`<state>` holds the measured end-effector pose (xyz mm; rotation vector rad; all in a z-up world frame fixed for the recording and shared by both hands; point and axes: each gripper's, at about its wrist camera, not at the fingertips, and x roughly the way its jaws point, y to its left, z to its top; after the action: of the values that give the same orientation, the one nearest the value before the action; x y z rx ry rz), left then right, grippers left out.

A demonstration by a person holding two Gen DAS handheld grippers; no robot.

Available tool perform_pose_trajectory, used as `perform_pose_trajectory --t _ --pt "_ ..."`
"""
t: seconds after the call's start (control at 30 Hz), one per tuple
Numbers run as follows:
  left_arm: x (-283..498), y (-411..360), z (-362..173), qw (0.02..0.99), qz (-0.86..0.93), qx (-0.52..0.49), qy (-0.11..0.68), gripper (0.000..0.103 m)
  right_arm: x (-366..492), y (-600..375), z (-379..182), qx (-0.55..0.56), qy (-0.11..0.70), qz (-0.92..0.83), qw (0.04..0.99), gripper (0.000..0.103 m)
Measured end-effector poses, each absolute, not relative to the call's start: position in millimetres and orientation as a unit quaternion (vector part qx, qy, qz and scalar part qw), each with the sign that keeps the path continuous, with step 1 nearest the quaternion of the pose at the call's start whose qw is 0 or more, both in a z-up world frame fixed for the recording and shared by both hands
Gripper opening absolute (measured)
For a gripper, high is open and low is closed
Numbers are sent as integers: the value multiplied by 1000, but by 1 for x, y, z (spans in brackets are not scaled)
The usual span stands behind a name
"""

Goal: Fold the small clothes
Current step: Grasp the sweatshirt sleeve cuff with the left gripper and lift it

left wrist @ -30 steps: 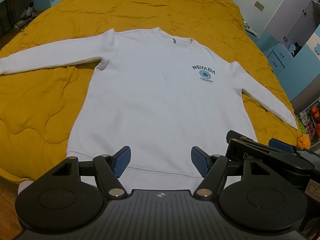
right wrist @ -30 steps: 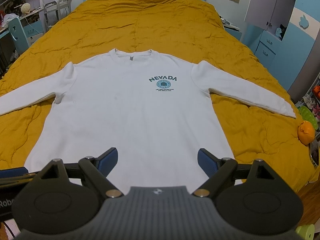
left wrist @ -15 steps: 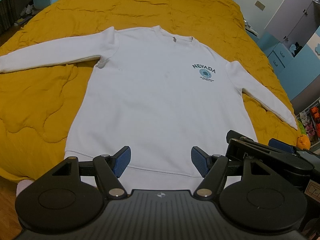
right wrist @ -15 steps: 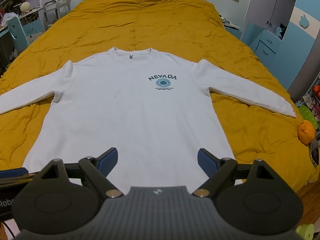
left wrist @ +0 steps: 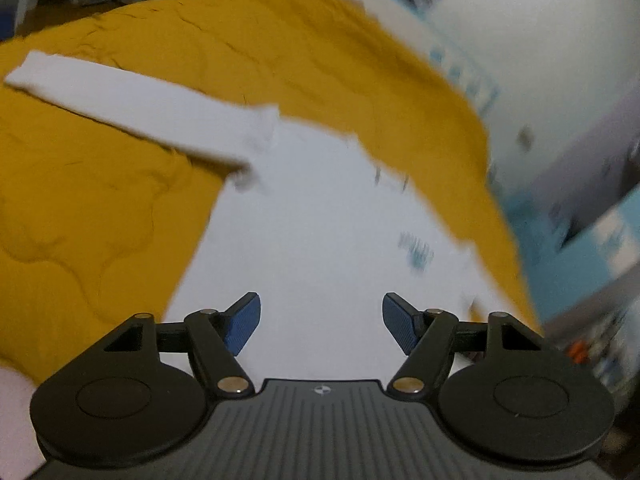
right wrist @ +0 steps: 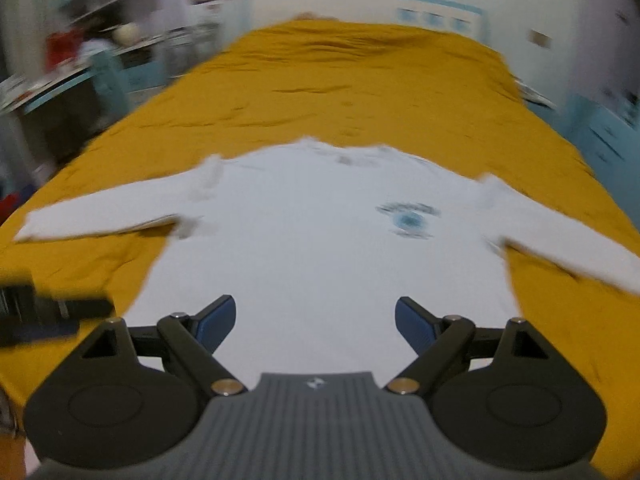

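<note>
A white long-sleeved sweatshirt [right wrist: 320, 240] with a blue chest print [right wrist: 408, 218] lies flat, front up, on a mustard-yellow quilt [right wrist: 360, 92], sleeves spread to both sides. In the left wrist view the sweatshirt [left wrist: 320, 240] runs up and left, its left sleeve [left wrist: 120, 100] stretched across the quilt [left wrist: 100, 220]. My left gripper [left wrist: 321, 326] is open and empty above the lower body of the sweatshirt. My right gripper [right wrist: 315, 322] is open and empty over the hem. Both views are blurred by motion.
The quilt covers a large bed with a pale blue headboard [right wrist: 400, 4] at the far end. Shelves and clutter [right wrist: 80, 60] stand on the left, blue cabinets [right wrist: 600, 128] on the right. A dark part of the left gripper [right wrist: 48, 312] shows at the right wrist view's left edge.
Both grippers have swung sharply: the left view has turned so the sweatshirt runs diagonally, and the right view has shifted toward the left sleeve. The sweatshirt has not moved. Both stay open.
</note>
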<state>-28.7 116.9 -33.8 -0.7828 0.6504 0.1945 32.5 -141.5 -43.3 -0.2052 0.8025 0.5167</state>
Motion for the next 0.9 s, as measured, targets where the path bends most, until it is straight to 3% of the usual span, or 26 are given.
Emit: perform_pose_trajectory --t 0.23,0.4,0.6,0.67,0.9 --pt "-51 232 -62 854 211 -431 200 82 58 -74 -58 -143 360 308 869 83" --pt "-56 323 -88 810 328 -452 180 89 64 -24 -68 -177 334 340 861 83" --pt "-59 403 -138 742 360 -555 105 81 67 41 -87 -179 282 407 850 83" --pt "-57 418 -146 734 370 -562 90 75 65 57 -93 -188 287 414 843 83" --pt "-47 443 -167 720 394 -570 31 71 54 80 -120 -201 321 434 817 83"
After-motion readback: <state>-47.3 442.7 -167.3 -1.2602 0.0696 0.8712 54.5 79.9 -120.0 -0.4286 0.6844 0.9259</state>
